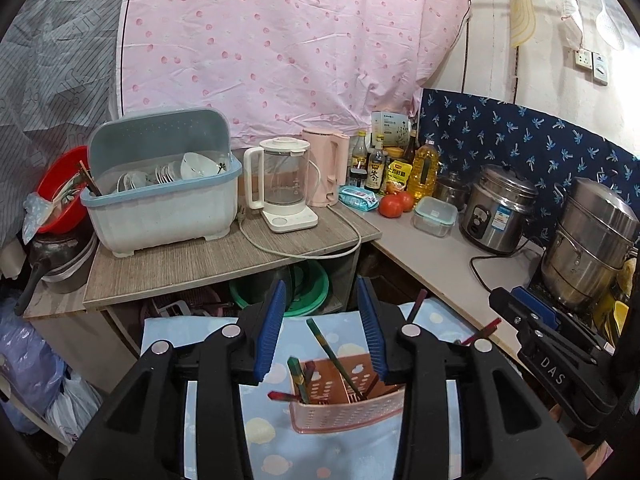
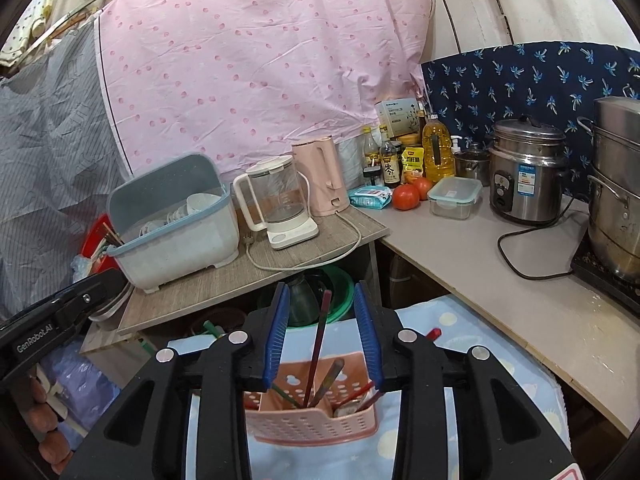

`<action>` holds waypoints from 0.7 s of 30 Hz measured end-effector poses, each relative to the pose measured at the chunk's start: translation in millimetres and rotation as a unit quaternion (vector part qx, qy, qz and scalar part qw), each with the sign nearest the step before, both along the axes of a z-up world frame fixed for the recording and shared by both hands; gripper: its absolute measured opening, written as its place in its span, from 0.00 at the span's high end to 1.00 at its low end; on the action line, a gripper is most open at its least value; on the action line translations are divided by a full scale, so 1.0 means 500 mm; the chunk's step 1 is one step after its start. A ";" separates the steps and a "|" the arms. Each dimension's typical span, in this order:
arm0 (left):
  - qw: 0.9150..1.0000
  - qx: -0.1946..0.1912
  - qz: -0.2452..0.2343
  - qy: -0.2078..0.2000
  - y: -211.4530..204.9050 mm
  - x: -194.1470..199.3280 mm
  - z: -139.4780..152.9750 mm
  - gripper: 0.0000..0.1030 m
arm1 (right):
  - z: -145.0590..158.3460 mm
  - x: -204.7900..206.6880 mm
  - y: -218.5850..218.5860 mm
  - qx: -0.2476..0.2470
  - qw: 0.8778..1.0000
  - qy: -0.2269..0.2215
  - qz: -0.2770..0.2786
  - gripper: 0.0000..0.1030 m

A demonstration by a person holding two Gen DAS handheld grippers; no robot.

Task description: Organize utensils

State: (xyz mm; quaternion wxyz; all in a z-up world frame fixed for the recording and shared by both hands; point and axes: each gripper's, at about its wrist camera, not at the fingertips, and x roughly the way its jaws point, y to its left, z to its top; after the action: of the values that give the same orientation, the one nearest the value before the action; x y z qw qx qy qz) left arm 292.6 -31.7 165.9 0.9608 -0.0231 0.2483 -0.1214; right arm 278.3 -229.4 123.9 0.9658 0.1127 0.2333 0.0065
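Note:
A pink perforated utensil holder (image 1: pixel 344 408) (image 2: pixel 312 416) stands on a blue patterned cloth (image 1: pixel 224 420) (image 2: pixel 480 360). Several chopsticks (image 1: pixel 336 360) (image 2: pixel 318 344) stand in it, red and green ones. Loose red chopsticks (image 1: pixel 482 330) lie on the cloth to the right. My left gripper (image 1: pixel 322 300) is open and empty above the holder. My right gripper (image 2: pixel 322 300) is open and empty above the holder, one chopstick rising between its fingers without touching. The right gripper shows at the right of the left wrist view (image 1: pixel 520 304); the left gripper shows at the left of the right wrist view (image 2: pixel 60 312).
A wooden table (image 1: pixel 224 256) holds a blue dish rack (image 1: pixel 160 200), a glass kettle (image 1: pixel 284 188) and a pink kettle (image 1: pixel 324 168). The counter (image 1: pixel 432 248) holds bottles, tomatoes (image 1: pixel 394 204), a lidded box (image 1: pixel 435 216), a rice cooker (image 1: pixel 496 208) and a steel steamer pot (image 1: pixel 592 240).

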 end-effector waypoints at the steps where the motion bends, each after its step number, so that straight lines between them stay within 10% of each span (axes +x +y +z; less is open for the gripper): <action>1: 1.000 0.000 -0.002 0.003 -0.001 -0.007 -0.004 0.65 | -0.002 -0.008 0.003 -0.001 1.000 0.001 0.001 0.68; 21: 0.991 0.020 -0.043 0.122 -0.037 -0.186 -0.201 0.62 | -0.155 -0.231 0.070 -0.004 0.996 0.092 0.021 0.57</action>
State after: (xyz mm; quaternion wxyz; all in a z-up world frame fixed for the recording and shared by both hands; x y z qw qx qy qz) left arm 199.5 -50.3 65.3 0.9174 -0.0082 0.3668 -0.1540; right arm 163.0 -194.3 46.3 0.9404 0.1038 0.3236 0.0149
